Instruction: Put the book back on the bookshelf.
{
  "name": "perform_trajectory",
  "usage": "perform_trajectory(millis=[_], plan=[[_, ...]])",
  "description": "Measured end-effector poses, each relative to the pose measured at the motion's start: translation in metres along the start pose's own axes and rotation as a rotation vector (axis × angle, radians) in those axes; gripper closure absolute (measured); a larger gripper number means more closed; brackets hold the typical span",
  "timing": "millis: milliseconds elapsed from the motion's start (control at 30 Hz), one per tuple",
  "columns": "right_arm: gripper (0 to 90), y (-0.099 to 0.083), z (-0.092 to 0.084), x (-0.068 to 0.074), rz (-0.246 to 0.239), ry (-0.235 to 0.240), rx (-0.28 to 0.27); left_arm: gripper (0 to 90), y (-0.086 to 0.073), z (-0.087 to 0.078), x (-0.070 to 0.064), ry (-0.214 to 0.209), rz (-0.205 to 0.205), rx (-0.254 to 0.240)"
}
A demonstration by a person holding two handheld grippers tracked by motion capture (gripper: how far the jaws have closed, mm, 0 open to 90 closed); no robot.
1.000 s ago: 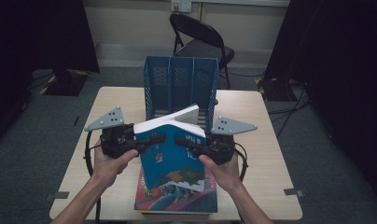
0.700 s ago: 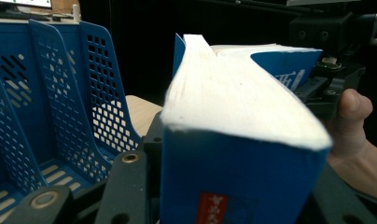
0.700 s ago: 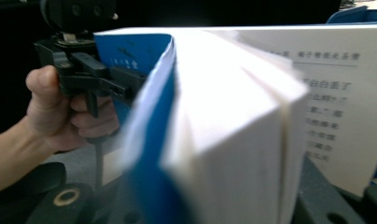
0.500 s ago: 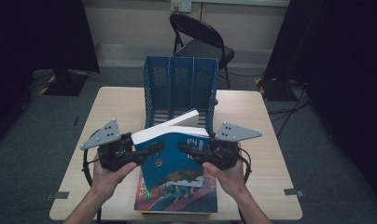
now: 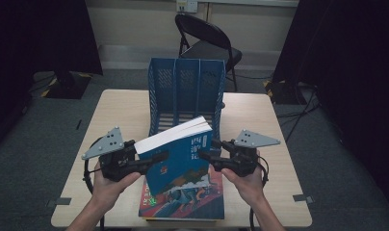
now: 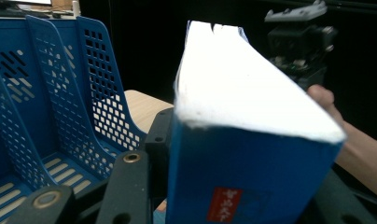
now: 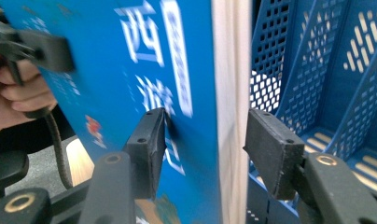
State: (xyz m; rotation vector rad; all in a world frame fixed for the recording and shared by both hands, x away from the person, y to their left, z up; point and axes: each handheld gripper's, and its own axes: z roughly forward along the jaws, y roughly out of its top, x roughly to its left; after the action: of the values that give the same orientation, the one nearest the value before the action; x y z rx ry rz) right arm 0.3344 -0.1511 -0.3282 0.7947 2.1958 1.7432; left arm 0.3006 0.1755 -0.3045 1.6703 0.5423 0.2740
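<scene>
The blue book (image 5: 180,151) hangs tilted in the air between the two tongs, just in front of the blue file rack (image 5: 187,89) and above a second book (image 5: 183,204) lying flat on the tabletop (image 5: 130,108). The left tongs (image 5: 159,157) are clamped on the book's left edge; in the left gripper view the book (image 6: 252,140) fills the space between the jaws. The right tongs (image 5: 203,155) have just been opening: in the right gripper view one pad (image 7: 151,140) touches the cover (image 7: 144,84) while the other pad (image 7: 273,149) stands clear of the page edge, so the book lies between them without being gripped.

The likely trouble is that the whole weight now falls on the left tongs, gripping near one edge. The book could swing down, twist out of the jaws, or fan open and drop onto the lower book. If the right tongs close again too near the corner, the cover may slip. Pushed toward the rack while tilted, the book could catch on a divider (image 5: 200,86).
</scene>
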Motion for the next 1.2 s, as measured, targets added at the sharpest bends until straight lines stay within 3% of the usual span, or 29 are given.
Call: perform_trajectory(millis=[133,200,267,400,533,600,667,967,1100,1200], plan=[[48.5,-0.005,0.007,-0.005,-0.001,0.041,0.007,58.4,0.0,-0.002,-0.004,0.014,0.014,0.01],[49.5,-0.004,0.01,-0.007,0.002,0.054,0.015,58.5,0.001,-0.002,-0.007,0.031,0.047,0.018],[46.9,-0.003,0.014,-0.007,0.015,0.064,0.016,58.6,-0.001,-0.002,-0.008,0.044,0.039,0.007],[48.0,-0.003,0.014,-0.007,0.014,0.051,0.018,58.2,-0.004,0.0,-0.005,0.037,0.027,-0.018],[49.0,-0.002,0.013,-0.006,0.009,0.038,0.029,59.0,-0.007,0.002,-0.007,0.069,0.056,-0.046],[51.3,-0.002,0.013,-0.006,0.006,0.028,0.03,59.0,-0.008,0.003,-0.006,0.084,0.049,-0.052],[52.1,-0.002,0.014,-0.006,0.005,0.022,0.033,58.2,-0.01,0.004,-0.003,0.081,0.007,-0.059],[52.3,-0.002,0.013,-0.007,0.002,0.03,0.034,55.7,-0.012,0.011,-0.001,0.056,-0.064,-0.011],[52.5,-0.002,0.013,-0.006,0.0,0.028,0.035,51.9,-0.02,0.024,-0.003,0.082,-0.068,0.009],[52.4,-0.002,0.013,-0.007,0.002,0.029,0.035,50.8,-0.022,0.024,-0.002,0.082,-0.062,-0.003]])
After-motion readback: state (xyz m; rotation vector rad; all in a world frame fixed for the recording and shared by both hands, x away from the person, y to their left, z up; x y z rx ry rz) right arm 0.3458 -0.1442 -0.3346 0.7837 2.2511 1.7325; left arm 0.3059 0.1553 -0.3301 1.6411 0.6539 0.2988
